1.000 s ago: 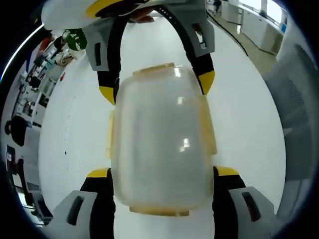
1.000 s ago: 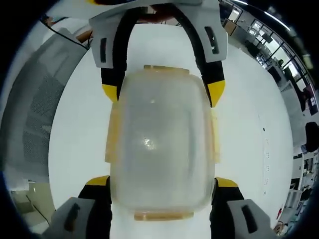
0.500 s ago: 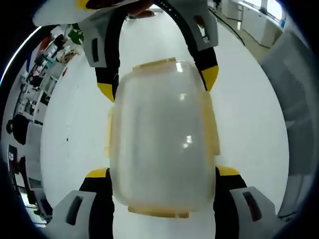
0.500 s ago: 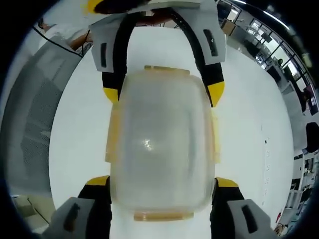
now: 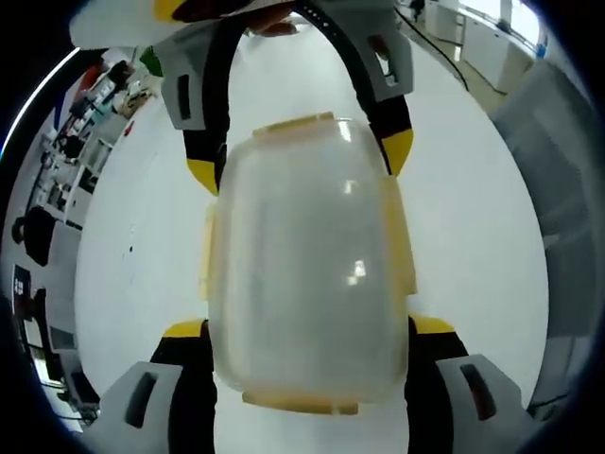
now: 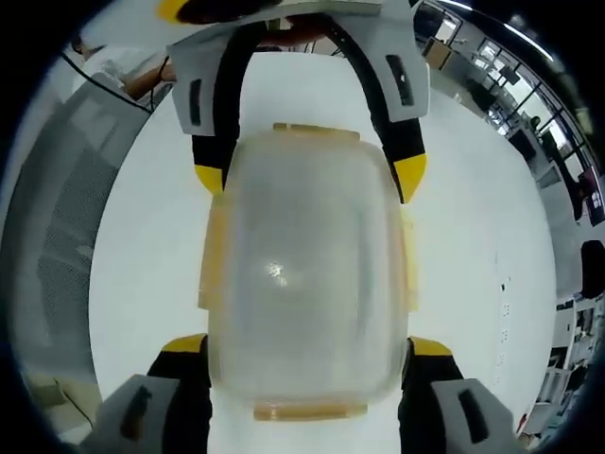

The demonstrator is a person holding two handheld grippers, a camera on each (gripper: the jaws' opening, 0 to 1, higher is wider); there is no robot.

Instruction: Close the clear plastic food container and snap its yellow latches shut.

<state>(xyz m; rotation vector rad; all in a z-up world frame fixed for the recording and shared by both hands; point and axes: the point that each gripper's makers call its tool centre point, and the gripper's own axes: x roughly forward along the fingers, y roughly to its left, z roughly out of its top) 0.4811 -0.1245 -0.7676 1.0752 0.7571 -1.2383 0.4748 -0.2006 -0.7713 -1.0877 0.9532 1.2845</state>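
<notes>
A clear plastic food container [image 5: 302, 265] with its lid on lies between my left gripper's [image 5: 307, 329] yellow-tipped jaws, which press on its two long sides. My right gripper [image 5: 299, 163] comes in from the top and clamps the far end the same way. In the right gripper view the container [image 6: 302, 265] sits between the right gripper's [image 6: 301, 342] jaws, and the left gripper [image 6: 310, 175] holds the opposite end. Yellow latches [image 5: 301, 124] show at both short ends and along the sides [image 6: 209, 255]. I cannot tell whether they are snapped down.
A white table [image 5: 473, 236] lies beneath the container. A grey mesh chair [image 5: 558, 189] stands beside it, also seen as the grey chair [image 6: 57, 218] in the right gripper view. Office shelves and desks [image 5: 76, 142] are far off. A person's hand [image 5: 274, 21] holds the right gripper.
Both views have drifted slightly against the room. The container and both grips on it look the same.
</notes>
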